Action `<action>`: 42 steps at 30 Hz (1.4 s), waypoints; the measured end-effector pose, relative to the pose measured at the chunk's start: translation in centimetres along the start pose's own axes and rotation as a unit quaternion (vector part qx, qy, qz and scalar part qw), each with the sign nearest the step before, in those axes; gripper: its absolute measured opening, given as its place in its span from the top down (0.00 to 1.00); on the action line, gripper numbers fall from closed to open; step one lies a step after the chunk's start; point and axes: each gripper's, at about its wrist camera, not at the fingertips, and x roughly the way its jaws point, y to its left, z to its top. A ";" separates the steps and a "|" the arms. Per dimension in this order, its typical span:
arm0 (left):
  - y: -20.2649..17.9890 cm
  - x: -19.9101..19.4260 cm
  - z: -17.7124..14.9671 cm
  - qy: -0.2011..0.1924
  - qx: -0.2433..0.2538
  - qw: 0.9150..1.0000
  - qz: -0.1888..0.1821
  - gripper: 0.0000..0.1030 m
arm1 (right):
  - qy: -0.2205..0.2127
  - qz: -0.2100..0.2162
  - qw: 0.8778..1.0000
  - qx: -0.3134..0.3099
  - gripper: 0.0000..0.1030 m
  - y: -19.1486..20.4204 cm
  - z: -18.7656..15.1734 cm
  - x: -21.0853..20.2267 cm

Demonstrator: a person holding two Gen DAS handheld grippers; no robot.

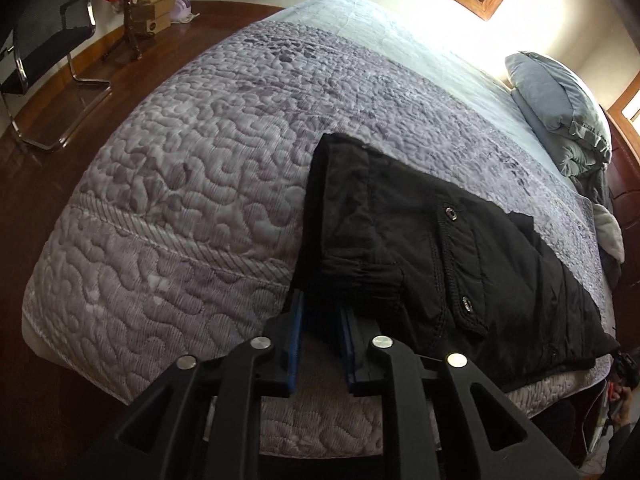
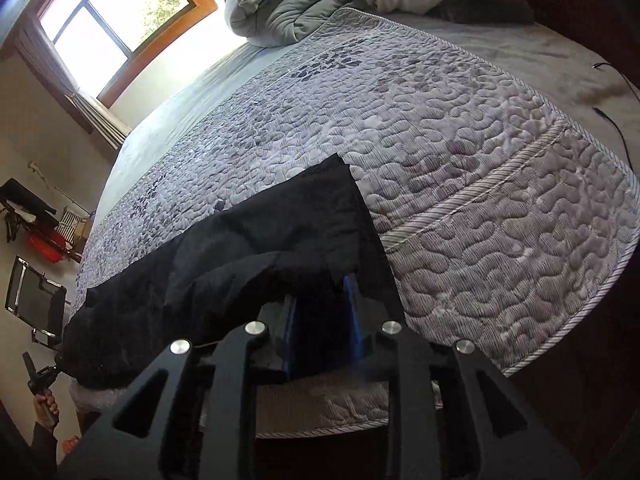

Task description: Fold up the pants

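Where left view shows snaps (image 1: 451, 213) — both grippers (image 1: 320, 312) (image 2: 322, 300) pinch pants (image 2: 256, 236).

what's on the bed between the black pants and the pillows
Only bare quilt lies between the pants and pillows, clearest in the left wrist view.

Sunlit bedroom with a quilted bed

Ahead of the fingers spreads a grey quilted bedspread (image 1: 192, 184); beyond it, pillows (image 1: 560, 100), a wood-framed window (image 2: 116, 20), a dark wooden floor (image 1: 52, 184) and a mesh chair (image 1: 44, 40).
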 end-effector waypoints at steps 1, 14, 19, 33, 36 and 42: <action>0.4 0.2 -0.4 0.006 -0.006 1.000 0.023 0.54 | 0.002 -0.004 1.000 0.009 0.58 -0.3 -0.3 -0.1; 5.1 -2.9 -4.9 -0.036 -0.156 0.986 -0.037 0.21 | 0.021 0.110 0.970 0.215 0.51 -4.9 -7.3 -0.5; 1.9 -0.7 -3.8 -0.018 -0.144 0.987 -0.068 0.19 | -0.003 0.166 0.945 0.283 0.49 -4.8 -7.5 0.0; -1.2 3.8 -2.4 0.045 -0.177 0.982 -0.047 0.69 | -0.008 0.129 0.936 0.328 0.90 -4.8 -3.9 4.6; -0.8 3.5 -1.9 0.052 -0.187 0.979 -0.057 0.74 | -0.043 0.128 0.949 0.283 0.93 -3.2 -2.8 3.0; 0.4 4.2 -2.0 0.065 -0.193 0.978 -0.051 0.75 | -0.002 0.094 0.953 0.289 0.93 -5.1 -5.3 5.4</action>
